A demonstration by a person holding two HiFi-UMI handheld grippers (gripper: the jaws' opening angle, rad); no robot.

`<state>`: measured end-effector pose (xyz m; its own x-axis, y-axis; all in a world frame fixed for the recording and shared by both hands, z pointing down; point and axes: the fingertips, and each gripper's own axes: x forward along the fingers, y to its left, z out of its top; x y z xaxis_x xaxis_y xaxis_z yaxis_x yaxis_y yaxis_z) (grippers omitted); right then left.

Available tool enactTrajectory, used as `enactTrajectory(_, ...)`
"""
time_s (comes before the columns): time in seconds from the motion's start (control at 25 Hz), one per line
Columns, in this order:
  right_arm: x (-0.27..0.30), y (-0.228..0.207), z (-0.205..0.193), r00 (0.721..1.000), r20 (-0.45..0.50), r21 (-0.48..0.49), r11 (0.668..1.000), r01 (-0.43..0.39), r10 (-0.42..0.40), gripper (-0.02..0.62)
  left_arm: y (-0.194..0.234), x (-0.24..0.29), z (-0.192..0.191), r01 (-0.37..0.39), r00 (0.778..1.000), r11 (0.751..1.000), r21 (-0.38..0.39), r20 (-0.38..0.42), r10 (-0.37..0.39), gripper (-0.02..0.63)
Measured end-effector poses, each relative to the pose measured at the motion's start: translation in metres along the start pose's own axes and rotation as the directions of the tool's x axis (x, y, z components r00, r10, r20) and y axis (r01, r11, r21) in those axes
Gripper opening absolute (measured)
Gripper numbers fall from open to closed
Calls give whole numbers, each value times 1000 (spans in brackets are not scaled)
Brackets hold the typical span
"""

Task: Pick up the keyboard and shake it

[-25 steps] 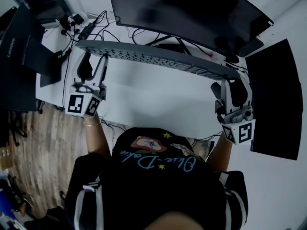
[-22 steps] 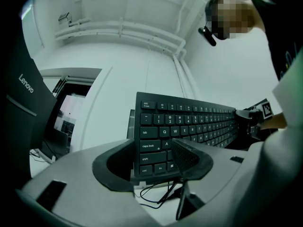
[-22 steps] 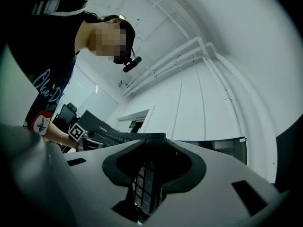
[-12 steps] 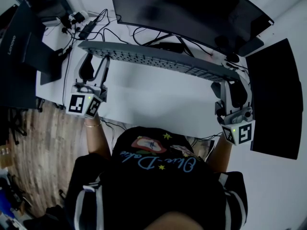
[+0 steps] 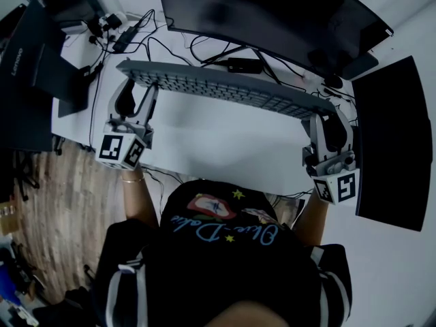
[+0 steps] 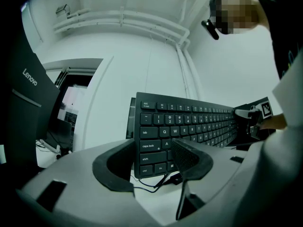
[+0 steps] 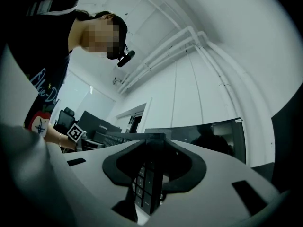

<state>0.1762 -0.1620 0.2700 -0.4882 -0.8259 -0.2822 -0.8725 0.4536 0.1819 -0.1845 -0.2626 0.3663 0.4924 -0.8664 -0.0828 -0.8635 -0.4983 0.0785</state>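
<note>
The keyboard [image 5: 225, 86] hangs clear of the white desk [image 5: 218, 148], spanning from one gripper to the other, its key face tipped toward the person. The left gripper [image 5: 136, 87] is clamped on its left end with the jaws standing wide, one pad on the keys near the shift row and the other behind the board. The right gripper [image 5: 329, 114] pinches the right end, the board's edge sandwiched between its pads. So the pick-up looks done. What remains, judging from this, is the shaking itself and then setting the board back down. Just past the tips of both grippers a tangle of cables [image 5: 157, 39] and a small black box [image 5: 244, 65] lie on the desk, with a big curved monitor [image 5: 272, 12] beyond them. A dark mat [image 5: 392, 142] lies outside the right gripper, and a Lenovo screen [image 5: 41, 67] stands outside the left. A hard forward swing could clip the monitor or catch the wires.
</note>
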Motion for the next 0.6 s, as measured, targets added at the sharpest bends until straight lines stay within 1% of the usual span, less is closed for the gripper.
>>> enactTrajectory(0.12, -1, -2, -13, 1000, -22, 27, 1000, 5, -4, 113, 0, -1, -8, -4, 1000, 1000, 2, -23, 4, 225)
enactTrajectory(0.28, -3, -5, -30, 998, -58, 53, 998, 15, -12, 113, -2, 0, -24, -16, 997, 1000, -18, -74, 14, 225)
enactTrajectory(0.6, -10, -12, -63, 991, -129, 126, 992, 33, -16, 112, -6, -1, -58, -24, 986, 999, -46, -168, 16, 225)
